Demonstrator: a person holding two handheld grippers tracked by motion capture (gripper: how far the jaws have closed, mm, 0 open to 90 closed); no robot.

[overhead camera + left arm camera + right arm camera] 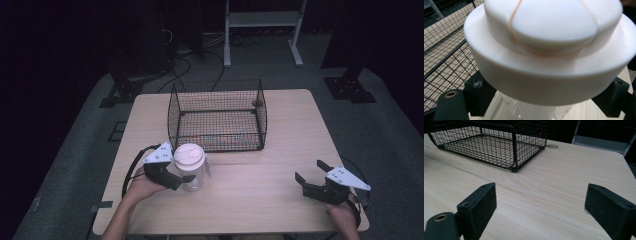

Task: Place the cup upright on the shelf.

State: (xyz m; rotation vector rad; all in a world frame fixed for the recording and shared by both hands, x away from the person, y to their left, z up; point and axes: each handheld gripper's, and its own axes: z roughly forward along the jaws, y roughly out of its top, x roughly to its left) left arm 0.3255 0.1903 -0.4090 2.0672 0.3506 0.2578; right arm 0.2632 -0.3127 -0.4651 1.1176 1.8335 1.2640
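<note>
A clear plastic cup (191,178) with a wide white lid (188,155) stands upright on the wooden table (250,200), just in front of the black wire basket (220,141). My left gripper (187,180) is shut on the cup's clear body below the lid. In the left gripper view the lid (549,50) looms close, and the black fingers (477,96) press the clear body (536,111) from both sides. Near the table's right front my right gripper (309,170) is open with nothing in it. The right gripper view has its fingers (480,202) wide apart over bare wood.
The wire basket (499,147) sits mid-table, open on top, with its front wall close behind the cup. A small round grommet (552,146) lies in the tabletop behind the basket. A white shelf frame (262,30) and cables stand on the dark floor beyond the table.
</note>
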